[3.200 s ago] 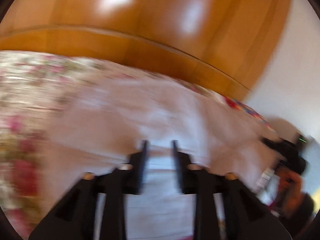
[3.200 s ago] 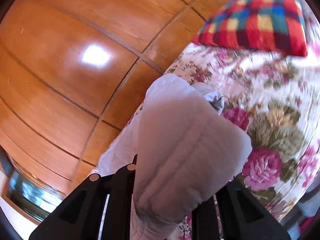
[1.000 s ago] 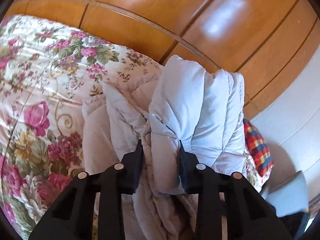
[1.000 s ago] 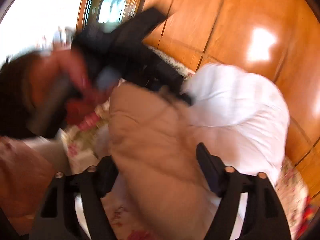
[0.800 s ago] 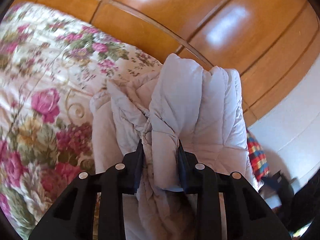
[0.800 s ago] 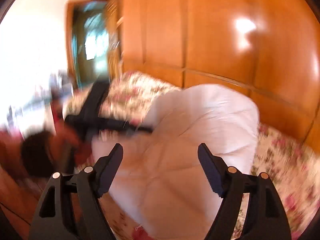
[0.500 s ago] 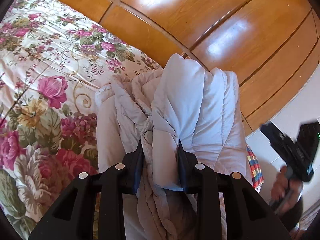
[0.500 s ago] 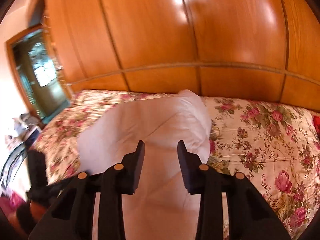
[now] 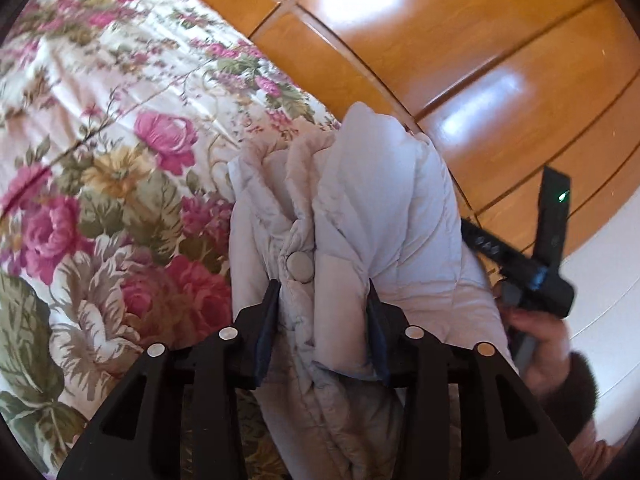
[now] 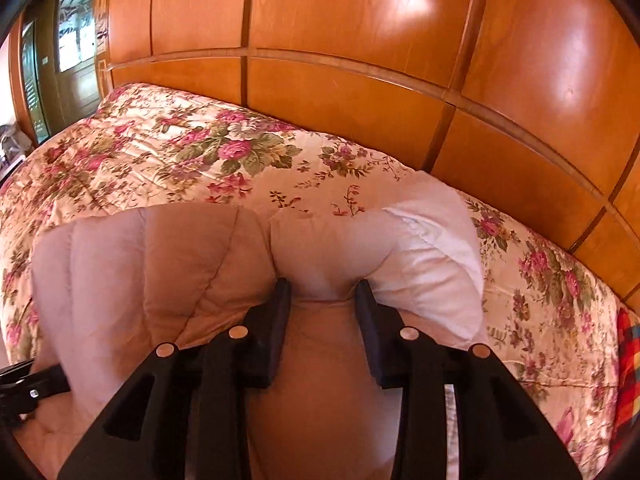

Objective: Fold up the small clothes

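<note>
My left gripper (image 9: pixel 322 300) has a bunched fold of the pale grey-white quilted puffer jacket (image 9: pixel 380 200) between its jaws, which have just been opening a little; the padding fills the gap and both pads touch it, so I read it as a narrow grip. A round snap button (image 9: pixel 301 266) sits just beyond the left pad. The jacket lies in a gathered heap on the pink-rose floral bedspread (image 9: pixel 120 160), near the far edge by the glossy orange wooden wall panels (image 9: pixel 440 40). On the right, a hand (image 9: pixel 536 344) holds my other tool. My right gripper (image 10: pixel 323 300) is narrowed onto a puffed fold of the same jacket, both pads pressing into it; its jaws have just been closing. A red checked cushion (image 10: pixel 628 360) shows at the far right.
</note>
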`<state>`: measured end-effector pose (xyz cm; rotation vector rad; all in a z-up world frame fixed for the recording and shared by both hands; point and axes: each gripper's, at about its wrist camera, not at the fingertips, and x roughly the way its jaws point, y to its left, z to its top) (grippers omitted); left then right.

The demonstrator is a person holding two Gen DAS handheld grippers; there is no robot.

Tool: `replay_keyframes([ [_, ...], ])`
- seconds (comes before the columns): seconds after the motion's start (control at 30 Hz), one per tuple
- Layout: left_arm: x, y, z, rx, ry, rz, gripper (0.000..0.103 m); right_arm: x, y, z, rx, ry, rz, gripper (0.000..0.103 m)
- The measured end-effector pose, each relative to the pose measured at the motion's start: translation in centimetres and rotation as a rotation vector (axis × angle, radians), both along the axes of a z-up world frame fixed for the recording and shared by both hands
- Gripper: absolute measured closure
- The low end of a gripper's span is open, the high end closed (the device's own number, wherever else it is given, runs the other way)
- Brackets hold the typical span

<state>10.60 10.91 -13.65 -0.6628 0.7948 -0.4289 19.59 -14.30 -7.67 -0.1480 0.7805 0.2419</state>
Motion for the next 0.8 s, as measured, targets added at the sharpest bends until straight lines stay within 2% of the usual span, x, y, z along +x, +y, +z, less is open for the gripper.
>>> replay_keyframes([
  [0.2, -0.1, -0.7, -0.2, 0.056, -0.034, -0.005, 0.056, -0.9, 0.3, -0.2, -0.023, -0.057, -0.029, 0.069],
  [0.3, -0.5, -0.3, 0.8, 0.050, -0.038, 0.023, 0.056, -1.2, 0.2, -0.1, -0.025, -0.074, -0.035, 0.069],
  [0.4, -0.8, -0.1, 2.8, 0.084, -0.073, 0.044, 0.056, -1.3, -0.1, -0.1, -0.019, -0.083, -0.037, 0.069],
  [0.6, -2.8, 0.8, 9.4, 0.159, -0.251, 0.110, 0.056, -1.5, -0.1, 0.0, -0.010, -0.095, -0.040, 0.069],
  [0.73, -1.5, -0.4, 11.7, 0.148, -0.258, 0.055, 0.056, -1.6, 0.0, 0.0, -0.009, -0.101, -0.043, 0.069],
  [0.8, -0.4, -2.6, 12.4, 0.191, -0.242, -0.006, 0.056, -1.8, -0.1, 0.0, -0.002, -0.105, -0.044, 0.069],
])
